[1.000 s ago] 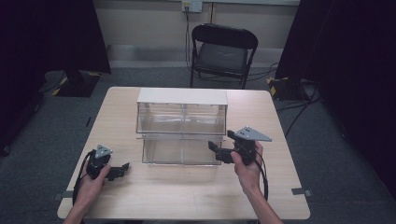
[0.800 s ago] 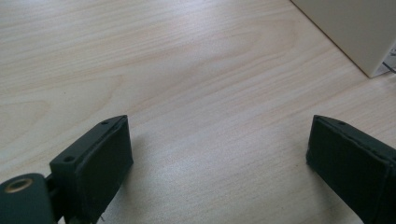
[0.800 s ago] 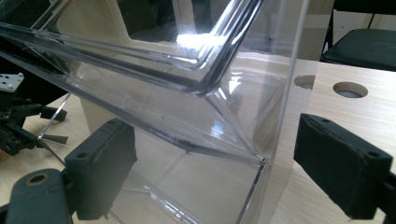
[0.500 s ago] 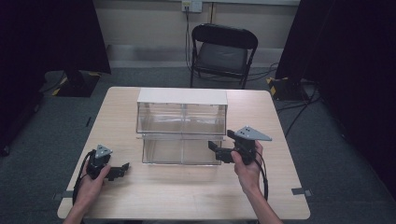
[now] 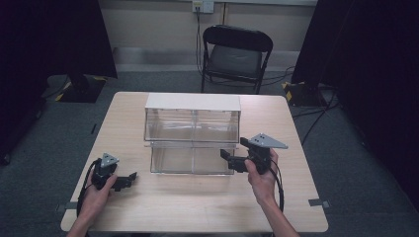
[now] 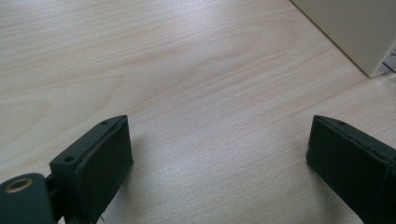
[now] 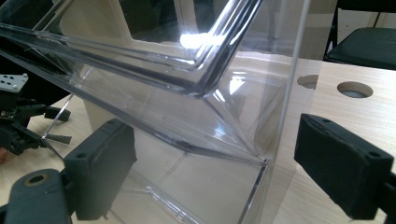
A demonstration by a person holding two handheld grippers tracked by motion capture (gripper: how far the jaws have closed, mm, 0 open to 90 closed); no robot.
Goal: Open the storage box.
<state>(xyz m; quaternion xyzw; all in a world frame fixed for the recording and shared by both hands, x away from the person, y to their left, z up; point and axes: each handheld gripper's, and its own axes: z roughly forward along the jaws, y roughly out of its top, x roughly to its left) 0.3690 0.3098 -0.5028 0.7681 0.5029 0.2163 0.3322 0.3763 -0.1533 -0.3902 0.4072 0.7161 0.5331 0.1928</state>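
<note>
Pale wood tabletop (image 5: 197,207) fills the middle of a dark-curtained room, a folding chair (image 5: 236,54) behind it. At its centre stands a clear plastic drawer cabinet (image 5: 192,118), its lower drawer (image 5: 190,159) pulled out toward the person. That much looks done; nothing lies inside it, so filling or closing it seems left. The right gripper (image 5: 228,159) hangs released, jaws spread wide at the drawer's right front corner, just beside it. The left gripper (image 5: 129,178), likewise spread, rests near the drawer's left side, gripping nothing.
</note>
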